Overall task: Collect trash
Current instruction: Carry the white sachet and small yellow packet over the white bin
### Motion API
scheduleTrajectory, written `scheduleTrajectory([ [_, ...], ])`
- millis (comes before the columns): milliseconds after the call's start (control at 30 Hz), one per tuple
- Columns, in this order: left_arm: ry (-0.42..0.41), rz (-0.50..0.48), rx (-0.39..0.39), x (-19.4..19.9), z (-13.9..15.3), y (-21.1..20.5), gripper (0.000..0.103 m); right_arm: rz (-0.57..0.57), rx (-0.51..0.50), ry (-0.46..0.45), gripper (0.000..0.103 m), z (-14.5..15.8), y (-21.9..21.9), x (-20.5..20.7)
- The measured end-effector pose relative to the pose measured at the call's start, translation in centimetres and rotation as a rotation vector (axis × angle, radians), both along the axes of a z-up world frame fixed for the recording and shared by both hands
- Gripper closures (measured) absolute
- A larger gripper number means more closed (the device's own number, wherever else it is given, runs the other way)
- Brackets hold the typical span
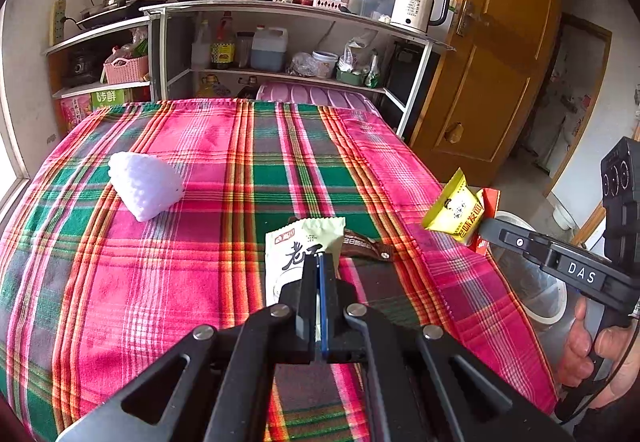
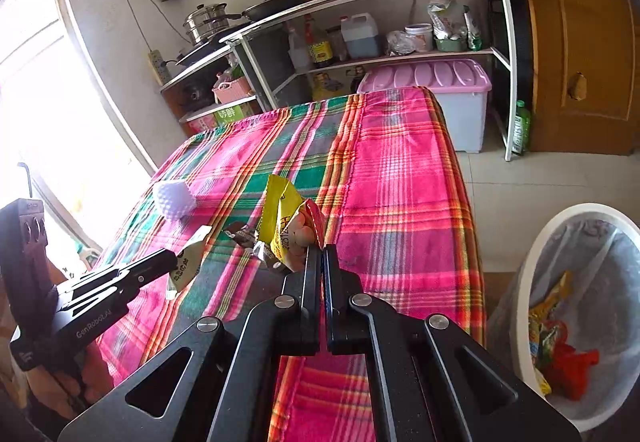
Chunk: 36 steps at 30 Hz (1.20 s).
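My left gripper (image 1: 320, 256) is shut on a white and pale green snack packet (image 1: 296, 254), held just above the plaid tablecloth (image 1: 200, 282). In the right wrist view this left gripper (image 2: 174, 256) shows at the left with the packet (image 2: 188, 262) in its tips. My right gripper (image 2: 322, 250) is shut on a yellow packet (image 2: 280, 218) with a red wrapper (image 2: 312, 220) against it, near the table's right edge. A brown wrapper (image 1: 366, 242) and a white foam piece (image 1: 144, 190) lie on the cloth. A white-rimmed bin (image 2: 560, 226) with a clear liner and several wrappers inside stands on the floor to the right.
A metal shelf unit (image 1: 280, 8) with pots, bottles and a kettle (image 1: 418, 6) stands behind the table. A purple-lidded storage box (image 2: 428, 78) sits at the far end. A wooden door (image 1: 492, 62) is at the right and a bright window (image 2: 40, 82) at the left.
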<state>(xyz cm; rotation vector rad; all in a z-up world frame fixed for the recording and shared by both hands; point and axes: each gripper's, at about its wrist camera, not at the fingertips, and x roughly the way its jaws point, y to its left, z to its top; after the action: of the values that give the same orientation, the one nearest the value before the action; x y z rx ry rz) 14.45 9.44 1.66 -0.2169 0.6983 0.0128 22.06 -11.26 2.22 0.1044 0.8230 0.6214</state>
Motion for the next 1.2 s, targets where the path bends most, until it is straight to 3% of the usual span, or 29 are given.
scheduleTrajectory([
  [667,-0.058,-0.258,-0.006,2.8,3.1,-12.2,0.102,-0.217,0.039,-0.008,0.102,0.7,-12.3,-1.7],
  [1200,0.007,-0.440,-0.033,6.7,0.9,-21.7,0.102,-0.402,0.021,0.062,0.102,-2.3,-21.1,-1.4],
])
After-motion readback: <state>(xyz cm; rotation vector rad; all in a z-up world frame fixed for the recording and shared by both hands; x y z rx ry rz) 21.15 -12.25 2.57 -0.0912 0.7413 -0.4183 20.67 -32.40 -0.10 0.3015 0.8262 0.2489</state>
